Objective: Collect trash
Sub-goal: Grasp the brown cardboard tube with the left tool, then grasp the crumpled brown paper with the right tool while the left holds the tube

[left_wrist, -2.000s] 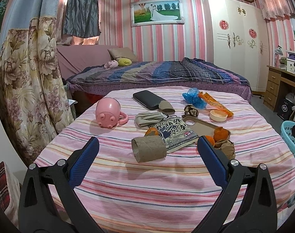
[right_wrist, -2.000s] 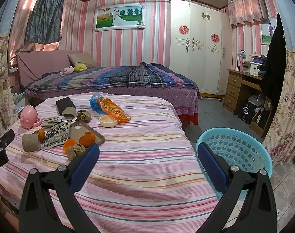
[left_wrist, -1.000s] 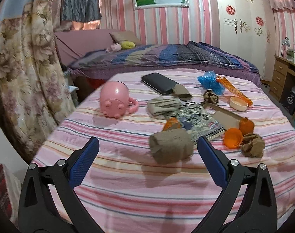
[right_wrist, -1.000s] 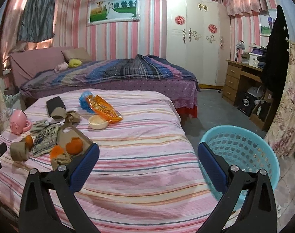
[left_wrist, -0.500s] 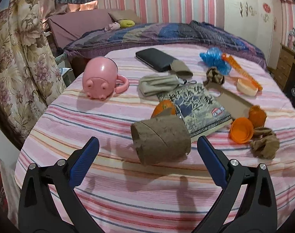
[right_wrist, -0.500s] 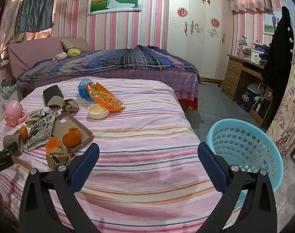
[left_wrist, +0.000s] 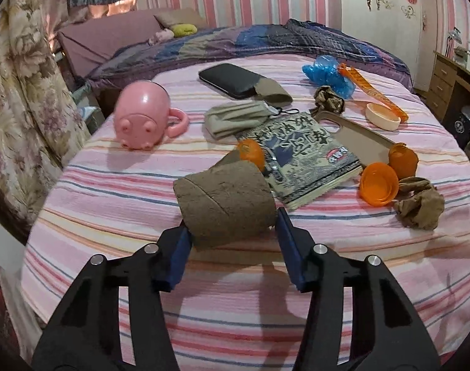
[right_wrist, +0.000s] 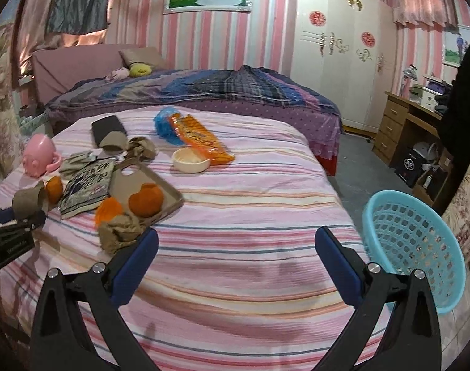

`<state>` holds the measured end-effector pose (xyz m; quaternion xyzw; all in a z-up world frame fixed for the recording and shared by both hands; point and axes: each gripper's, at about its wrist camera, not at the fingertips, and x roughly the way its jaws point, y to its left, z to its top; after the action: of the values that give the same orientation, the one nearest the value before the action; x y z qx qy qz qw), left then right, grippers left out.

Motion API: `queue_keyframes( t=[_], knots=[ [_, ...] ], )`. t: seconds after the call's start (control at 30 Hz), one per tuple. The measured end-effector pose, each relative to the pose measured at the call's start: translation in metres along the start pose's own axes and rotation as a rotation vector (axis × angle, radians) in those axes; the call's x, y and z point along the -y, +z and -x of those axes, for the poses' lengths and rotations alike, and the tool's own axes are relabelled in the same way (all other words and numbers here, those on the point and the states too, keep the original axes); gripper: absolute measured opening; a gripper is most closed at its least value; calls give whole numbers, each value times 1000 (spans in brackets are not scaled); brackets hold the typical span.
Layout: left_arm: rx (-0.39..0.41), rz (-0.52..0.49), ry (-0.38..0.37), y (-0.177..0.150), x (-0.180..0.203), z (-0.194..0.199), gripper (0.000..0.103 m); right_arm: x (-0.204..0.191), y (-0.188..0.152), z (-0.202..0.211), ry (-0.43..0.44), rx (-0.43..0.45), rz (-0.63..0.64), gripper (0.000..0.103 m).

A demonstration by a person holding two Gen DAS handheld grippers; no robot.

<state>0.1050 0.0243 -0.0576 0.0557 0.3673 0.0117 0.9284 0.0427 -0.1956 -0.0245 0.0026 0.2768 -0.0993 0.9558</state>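
The left claw point(left_wrist: 231, 236) has its two blue pads on both sides of the cardboard tube point(left_wrist: 224, 199), which lies on its side on the striped bed point(left_wrist: 235, 309). The pads seem to touch the tube ends or to be very near them, but whether they already press it I cannot tell. The right claw point(right_wrist: 235, 266) is wide open and holds nothing; it hangs above a bare part of the bed. The blue basket point(right_wrist: 417, 253) stands on the floor just beside the bed edge, on the right side.

The tube is hollow and light, so a strong squeeze may crush it flat, and it could then slip out from the pads. If the grip is too soft, it may roll away or fall during the way to the basket. An orange peel point(left_wrist: 250, 153) and the book point(left_wrist: 302, 160) lie just behind the tube; a push forward could move them. More trash waits near: the orange peel cup point(left_wrist: 378, 184) and the crumpled brown paper point(left_wrist: 418, 205).
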Motion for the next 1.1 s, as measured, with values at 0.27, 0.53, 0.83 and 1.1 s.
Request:
queue_keyframes(
  t=[0.27, 0.53, 0.83, 1.1],
  knots=[
    [67, 42, 21, -3, -33, 19, 51, -30, -6, 0, 103, -4, 50, 99],
    [67, 104, 29, -9, -64, 18, 51, -72, -10, -20, 153, -50, 106, 98],
    [86, 72, 26, -9, -55, 21, 51, -84, -11, -40, 254, -117, 120, 52],
    [104, 29, 17, -6, -30, 28, 51, -55, -2, -27, 286, -83, 106, 42]
  ],
)
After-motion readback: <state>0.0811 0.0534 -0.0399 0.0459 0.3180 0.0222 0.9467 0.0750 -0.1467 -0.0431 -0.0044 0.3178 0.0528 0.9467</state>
